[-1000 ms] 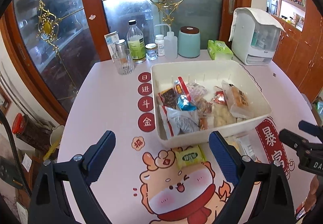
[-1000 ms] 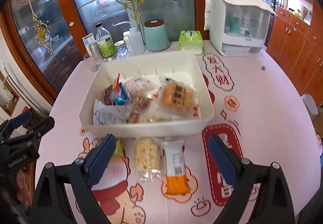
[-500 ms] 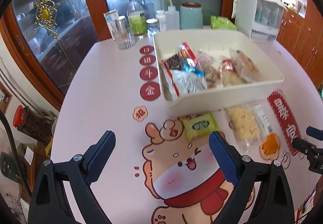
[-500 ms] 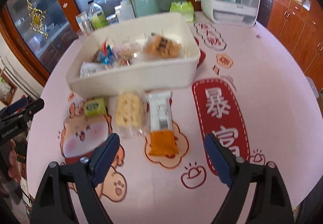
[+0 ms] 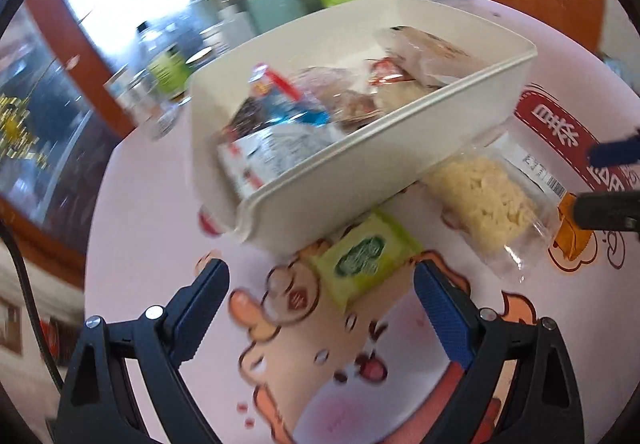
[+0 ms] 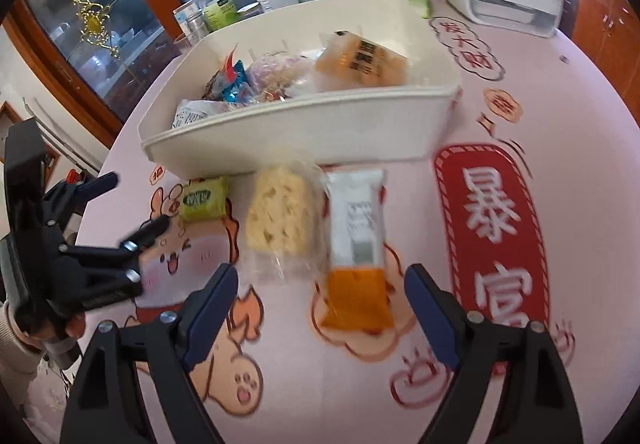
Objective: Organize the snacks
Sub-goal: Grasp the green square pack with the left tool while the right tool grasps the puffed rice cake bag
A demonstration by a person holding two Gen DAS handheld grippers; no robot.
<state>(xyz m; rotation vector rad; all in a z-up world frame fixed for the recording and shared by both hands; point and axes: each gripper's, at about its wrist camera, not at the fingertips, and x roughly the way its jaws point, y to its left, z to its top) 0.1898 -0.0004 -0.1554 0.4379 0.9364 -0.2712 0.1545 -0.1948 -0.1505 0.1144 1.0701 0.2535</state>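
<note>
Within the last second we had brought both grippers down from a high look over the surface point(image 6: 580, 92) to a low approach at the three snacks lying loose in front of the white bin point(image 6: 304, 132), which suggested that picking had begun. Our left gripper point(image 5: 320, 284) had its fingers spread wide and held nothing; the green packet point(image 5: 362, 258) lay just ahead of them, close beside the bin's near wall, and now filled far more of that view than half a second earlier. Our right gripper point(image 6: 320, 284) was likewise wide and empty, with the orange-and-white bar point(image 6: 356, 244) lying between its fingers' line of sight and the clear bag of pale puffed snack point(image 6: 280, 212) just to the left of the bar. None of the three had shifted from its place; only our viewpoints had dropped and tilted, and the left view was blurred by that motion. The bin already held a heap of wrapped snacks, so we judged these three were what remained to go in.
</note>
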